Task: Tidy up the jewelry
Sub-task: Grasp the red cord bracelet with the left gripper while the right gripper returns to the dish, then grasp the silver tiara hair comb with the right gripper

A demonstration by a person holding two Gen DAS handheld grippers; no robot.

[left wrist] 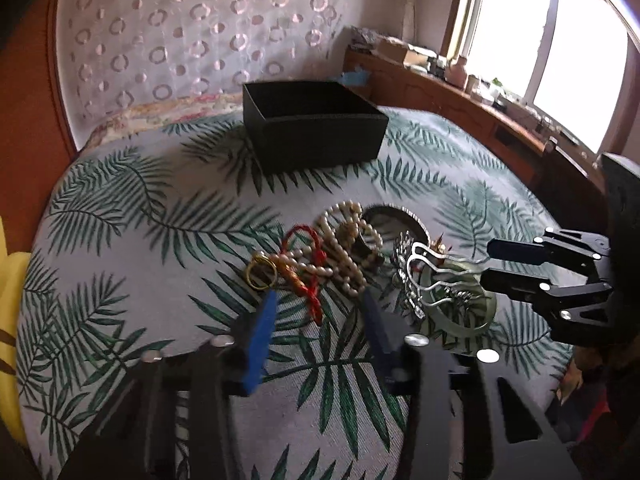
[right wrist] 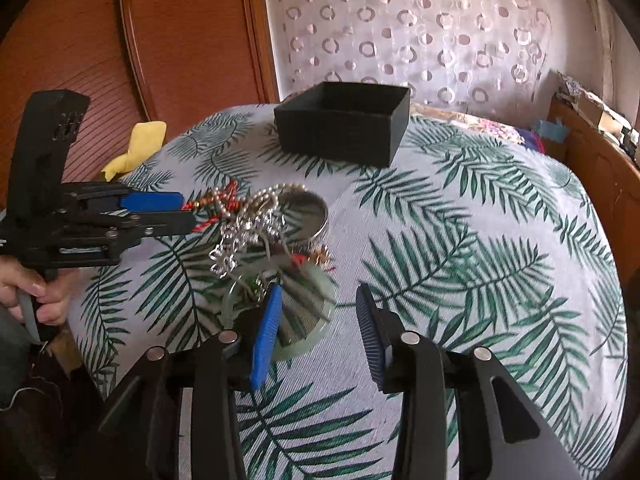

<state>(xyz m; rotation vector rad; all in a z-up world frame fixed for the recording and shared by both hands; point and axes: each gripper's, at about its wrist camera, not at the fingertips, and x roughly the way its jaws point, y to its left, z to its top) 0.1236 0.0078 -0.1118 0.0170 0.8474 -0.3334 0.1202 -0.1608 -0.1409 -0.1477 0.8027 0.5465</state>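
Observation:
A pile of jewelry lies on the leaf-print cloth: pearl bead strands, a red cord bracelet, a gold ring, a silver hairpin and a pale green jade bangle. The bangle and a silver chain also show in the right wrist view. An open black box stands beyond the pile. My left gripper is open, its tips at the pile's near edge. My right gripper is open, its left finger over the bangle.
A round silver-rimmed mirror lies behind the pile. A wooden sideboard with clutter runs along the window on the right. A yellow cloth lies off the table's left edge. A wooden wall panel stands at the left.

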